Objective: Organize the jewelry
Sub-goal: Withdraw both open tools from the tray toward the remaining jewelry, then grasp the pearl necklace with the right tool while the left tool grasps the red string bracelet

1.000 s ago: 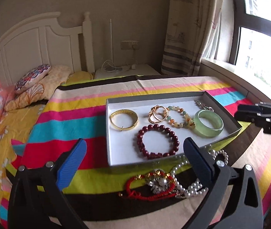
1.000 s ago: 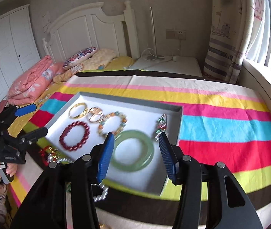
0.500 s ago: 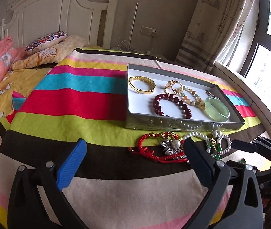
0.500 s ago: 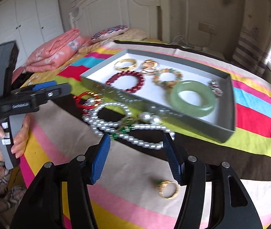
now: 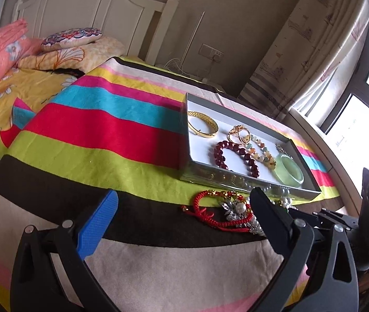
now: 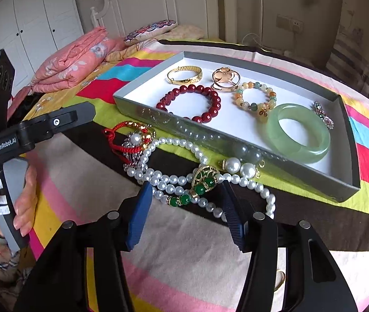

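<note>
Right gripper [image 6: 185,204] open at lower centre over pearl necklace [image 6: 174,182] on striped blanket [image 6: 184,254], left gripper [image 5: 182,208] open, grey tray [image 6: 142,109] of bracelets lay upper right.

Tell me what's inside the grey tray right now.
The grey tray holds a gold bangle, gold clasp ring, dark red bead bracelet, pastel bead bracelet, jade bangle and a sparkly chain. The near wall hides the floor strip behind it.
</note>
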The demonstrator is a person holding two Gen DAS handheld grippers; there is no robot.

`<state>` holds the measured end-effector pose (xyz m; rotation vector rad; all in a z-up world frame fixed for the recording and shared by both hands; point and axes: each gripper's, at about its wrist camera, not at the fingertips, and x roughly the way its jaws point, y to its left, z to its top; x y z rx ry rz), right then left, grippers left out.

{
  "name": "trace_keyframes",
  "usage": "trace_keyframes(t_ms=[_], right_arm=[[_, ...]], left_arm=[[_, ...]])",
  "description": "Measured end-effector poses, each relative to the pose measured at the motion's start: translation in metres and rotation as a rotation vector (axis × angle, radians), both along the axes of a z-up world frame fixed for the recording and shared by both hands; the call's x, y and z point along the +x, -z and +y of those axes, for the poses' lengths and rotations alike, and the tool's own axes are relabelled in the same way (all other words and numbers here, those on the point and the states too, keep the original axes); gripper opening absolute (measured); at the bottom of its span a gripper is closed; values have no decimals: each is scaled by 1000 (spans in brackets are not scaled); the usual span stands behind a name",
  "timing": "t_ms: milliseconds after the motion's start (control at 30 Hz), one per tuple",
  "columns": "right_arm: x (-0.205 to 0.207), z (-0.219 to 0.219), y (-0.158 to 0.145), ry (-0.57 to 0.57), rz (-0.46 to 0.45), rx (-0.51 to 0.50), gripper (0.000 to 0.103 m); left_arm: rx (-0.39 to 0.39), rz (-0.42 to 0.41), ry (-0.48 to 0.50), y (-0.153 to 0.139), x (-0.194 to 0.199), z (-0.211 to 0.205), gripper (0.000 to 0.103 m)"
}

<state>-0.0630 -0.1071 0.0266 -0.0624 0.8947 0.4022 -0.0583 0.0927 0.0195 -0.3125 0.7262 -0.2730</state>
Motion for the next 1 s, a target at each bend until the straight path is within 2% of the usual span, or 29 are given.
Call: trace_keyframes(t_ms=[100, 200, 367, 467, 533, 567, 600, 700, 800, 933, 1000], right_arm=[[2, 2, 1, -1, -1, -1, 53], [-6, 8, 2, -23, -13, -43, 53], [-21, 13, 4, -96, -49, -87, 54], [-22, 9, 3, -150, -37, -99, 54], [-24, 7, 0, -202, -13, -112, 40], [-27, 7, -2, -233, -4, -114, 15], [-30, 8, -2, -255, 3, -112, 9], [-48, 13, -2, -367, 24, -37, 9], [-62, 19, -5, -419, 24, 67, 9], [-54, 7, -15, -360, 32, 221, 9], [-50, -7, -23, -328, 27, 316, 9]], left_arm=[[-25, 6, -10, 1, 0, 4, 100], [-22, 8, -30, 1, 0, 5, 100], [19, -6, -17, 0, -2, -2, 100], [33, -6, -4, 0, -2, -6, 100], [31, -6, -4, 0, -2, -6, 100], [29, -7, -6, 0, -2, -5, 100], [27, -8, -8, 0, -2, -4, 100], [22, -6, -10, 0, -2, -3, 100], [24, -3, 0, 0, -2, -4, 100], [34, 23, 59, 3, 1, -10, 100], [64, 35, 69, 4, 3, -15, 100]])
